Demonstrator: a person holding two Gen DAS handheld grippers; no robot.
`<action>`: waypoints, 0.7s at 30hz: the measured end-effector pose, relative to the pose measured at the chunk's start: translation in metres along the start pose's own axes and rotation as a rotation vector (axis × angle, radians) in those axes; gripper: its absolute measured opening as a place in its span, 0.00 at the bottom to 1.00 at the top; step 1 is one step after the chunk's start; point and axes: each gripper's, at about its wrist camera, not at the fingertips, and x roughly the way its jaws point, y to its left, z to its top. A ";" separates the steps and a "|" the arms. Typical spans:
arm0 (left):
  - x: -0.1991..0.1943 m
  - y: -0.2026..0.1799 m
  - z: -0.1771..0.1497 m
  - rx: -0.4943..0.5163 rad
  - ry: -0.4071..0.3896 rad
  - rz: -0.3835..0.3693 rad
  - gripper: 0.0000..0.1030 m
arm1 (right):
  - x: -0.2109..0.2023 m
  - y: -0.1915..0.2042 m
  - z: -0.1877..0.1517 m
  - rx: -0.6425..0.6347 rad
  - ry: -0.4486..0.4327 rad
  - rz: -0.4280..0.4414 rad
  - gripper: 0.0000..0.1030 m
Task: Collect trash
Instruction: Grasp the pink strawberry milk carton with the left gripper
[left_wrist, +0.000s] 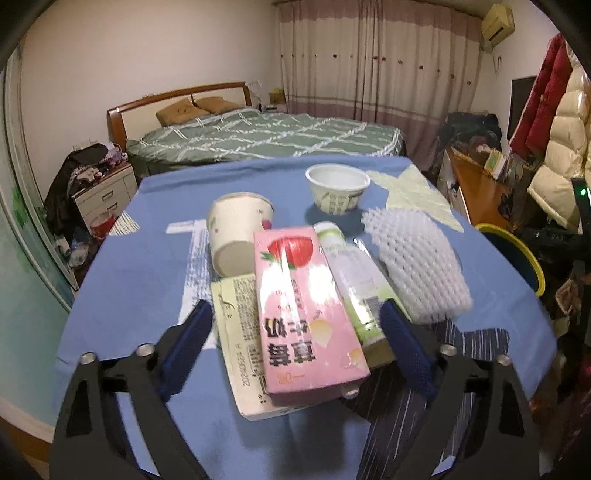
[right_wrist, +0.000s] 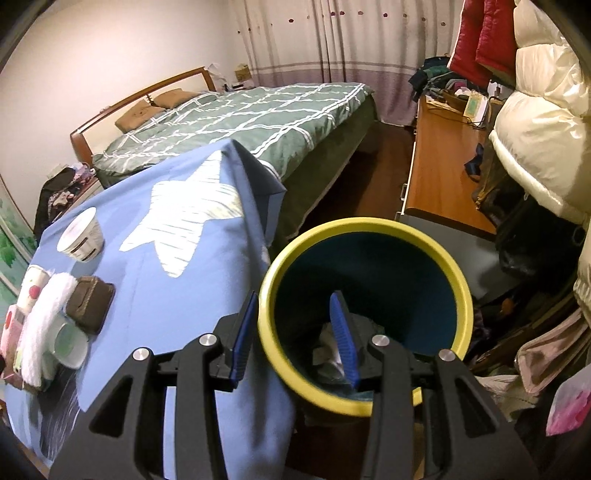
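Observation:
In the left wrist view my left gripper (left_wrist: 295, 314) is open above the blue-clothed table (left_wrist: 140, 258). Its fingers straddle a pink strawberry milk carton (left_wrist: 303, 306), which lies on a pale green carton (left_wrist: 240, 339) beside a clear plastic bottle (left_wrist: 351, 277). A tipped paper cup (left_wrist: 236, 232), a white foam fruit net (left_wrist: 417, 262) and a white bowl-cup (left_wrist: 338, 188) lie further out. My right gripper (right_wrist: 295, 310) is open and empty over the near rim of the yellow-rimmed bin (right_wrist: 369, 229); crumpled trash (right_wrist: 328, 354) lies inside.
The bin also shows at the table's right edge in the left wrist view (left_wrist: 517, 247). In the right wrist view a brown wallet-like object (right_wrist: 90, 302) lies on the table (right_wrist: 177, 280). A bed (right_wrist: 240, 122), a wooden desk (right_wrist: 443, 170) and hanging coats (right_wrist: 535, 129) surround the area.

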 end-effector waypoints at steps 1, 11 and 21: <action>0.001 -0.001 -0.002 0.003 0.005 -0.002 0.81 | -0.001 0.001 -0.001 0.001 -0.001 0.004 0.38; 0.002 -0.004 -0.015 0.025 0.027 -0.023 0.65 | -0.008 0.001 -0.008 0.006 -0.011 0.035 0.38; -0.011 0.002 -0.008 0.059 -0.022 -0.030 0.50 | -0.010 0.006 -0.014 0.004 -0.005 0.054 0.38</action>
